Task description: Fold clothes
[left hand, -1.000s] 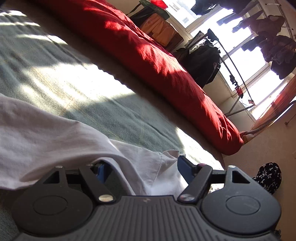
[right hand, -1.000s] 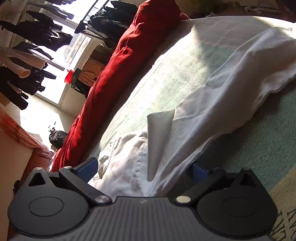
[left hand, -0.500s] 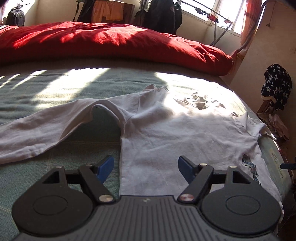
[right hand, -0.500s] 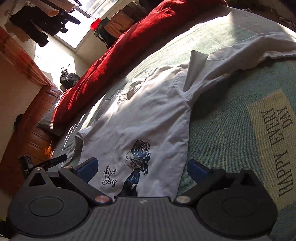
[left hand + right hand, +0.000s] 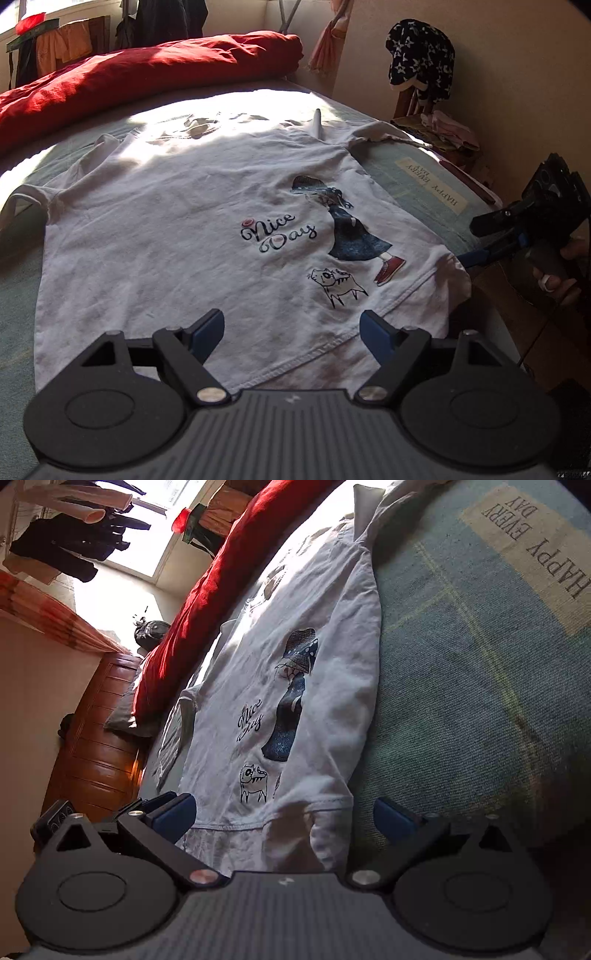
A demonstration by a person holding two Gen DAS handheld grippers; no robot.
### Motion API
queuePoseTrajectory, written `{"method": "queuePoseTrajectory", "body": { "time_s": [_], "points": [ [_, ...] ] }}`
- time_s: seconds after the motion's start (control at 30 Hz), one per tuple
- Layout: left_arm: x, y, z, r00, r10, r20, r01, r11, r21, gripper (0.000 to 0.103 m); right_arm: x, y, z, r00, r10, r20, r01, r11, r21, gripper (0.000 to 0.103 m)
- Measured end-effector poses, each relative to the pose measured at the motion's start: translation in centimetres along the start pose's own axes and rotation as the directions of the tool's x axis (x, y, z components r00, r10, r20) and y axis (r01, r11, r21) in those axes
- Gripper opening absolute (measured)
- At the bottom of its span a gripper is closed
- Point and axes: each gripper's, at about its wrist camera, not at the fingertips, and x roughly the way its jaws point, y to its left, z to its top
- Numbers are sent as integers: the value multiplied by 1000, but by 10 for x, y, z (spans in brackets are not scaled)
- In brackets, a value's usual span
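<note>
White shirt (image 5: pixel 177 236) lies flat, print side up, on the green bedspread (image 5: pixel 480 686); all positions below are taken from the shirt.

Left gripper (image 5: pixel 293 330): poised over the shirt's hem, blue pads either side of the hem line. Jaws are opening, already wide. Cloth lies beneath them, not pinched; pads do not press on it.

Right gripper (image 5: pixel 282 812): at the hem corner nearest the bed's side edge, jaws spread wide. The corner of the shirt lies between the pads, which stand clear of the cloth on both sides.

Edges and room: red duvet (image 5: pixel 122 85) is bunched beyond the shirt's collar end. Bare bedspread runs alongside the shirt's long edge, with the "HAPPY EVERY DAY" label (image 5: pixel 532 542) well apart from the fabric. The hem hangs at or slightly over the bed's edge.

View differences: the left wrist view shows the right gripper from outside, with a hand (image 5: pixel 554 273) wrapped on its handle, plus a star-patterned garment (image 5: pixel 421 62) hung by the wall. The right wrist view alone shows a wooden dresser (image 5: pixel 99 746) past the shirt's far side and dark clothes (image 5: pixel 74 542) hanging at the window.
</note>
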Motion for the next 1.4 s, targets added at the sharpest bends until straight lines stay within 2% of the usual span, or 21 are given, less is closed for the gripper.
{"method": "queuePoseTrajectory", "body": {
  "time_s": [0.1,0.2,0.47,0.53,0.6,0.8,0.87,0.93,0.97,1.03,1.07,1.13,1.17,1.3,1.4],
  "points": [
    [5,-16,0,1000,0,-1,0,1000,22,80,15,-19,-6,997,75,15,-76,993,94,103],
    [4,-26,1,1000,-4,1,4,999,39,80,21,-17,-5,995,100,15,-101,990,96,103],
    [6,-21,-4,1000,19,-15,-19,1000,4,82,-42,33,22,971,213,106,-203,975,-90,103],
    [8,-19,-2,1000,15,-14,-15,1000,-7,82,-50,41,24,975,187,122,-171,977,-126,103],
    [12,-18,0,1000,9,-13,-9,1000,-11,82,-43,42,25,981,165,103,-151,980,-130,103],
    [38,-7,0,999,35,-41,-37,999,-37,82,24,43,18,992,119,31,-115,987,-109,103],
    [43,4,-9,995,72,-67,-76,995,-64,82,39,35,15,1000,29,8,-28,995,-100,103],
    [43,20,-22,990,114,-89,-123,987,-102,83,46,23,10,996,-85,-9,84,991,-100,102],
    [40,27,-29,989,123,-81,-132,985,-115,83,39,17,5,996,-85,0,84,989,-123,99],
    [32,36,-34,991,115,-71,-123,985,-124,83,18,7,-1,996,-86,15,87,992,-96,99],
    [30,37,-34,990,116,-76,-124,985,-123,83,6,2,-3,995,-97,23,98,993,-71,102],
    [28,34,-30,989,122,-81,-131,985,-110,83,-14,1,-5,983,-169,65,174,982,-73,103],
    [28,30,-26,989,124,-76,-131,986,-98,83,-21,0,-6,983,-163,78,169,983,-77,103],
    [31,10,-11,998,61,-34,-63,997,-53,83,-32,-9,-9,994,-24,103,26,999,-20,103],
    [36,-3,-1,1000,17,-12,-17,999,-44,83,-17,-12,-8,996,8,87,-8,1000,-4,103]
  ]
}}
